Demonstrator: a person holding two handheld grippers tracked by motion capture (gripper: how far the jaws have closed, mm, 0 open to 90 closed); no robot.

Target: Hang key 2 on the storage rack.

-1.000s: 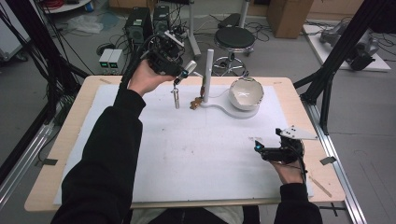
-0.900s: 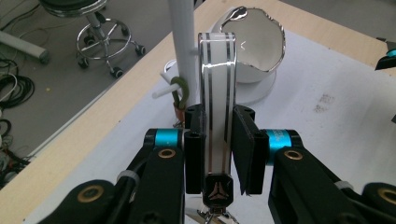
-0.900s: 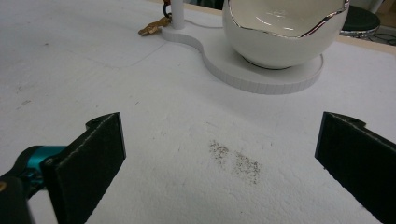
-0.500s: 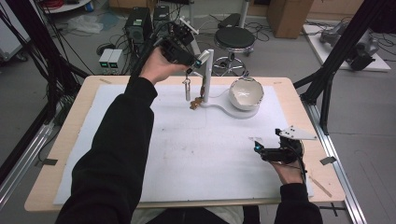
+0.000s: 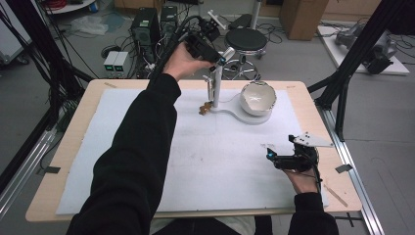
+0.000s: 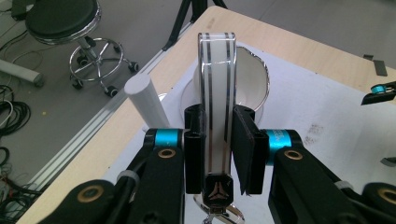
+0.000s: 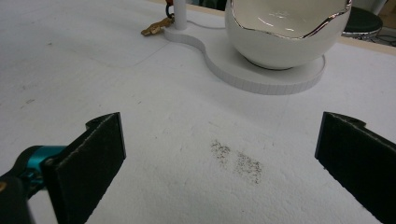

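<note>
With our left gripper (image 6: 218, 154) clamped on the white key fob (image 6: 215, 112) beside the stand's post (image 6: 145, 101), we should lift it straight over the bowl (image 5: 257, 97) without knocking the post, while our right gripper (image 7: 219, 154) rests open on the mat (image 5: 147, 147).

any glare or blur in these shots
Right gripper view: bright highlights streak the glossy white silver-rimmed bowl, and the near black jaw pads look soft. Left gripper view: the white strap with metallic stripes is sharp. High view: even, soft light, faint shadows on the white foam mat.
</note>
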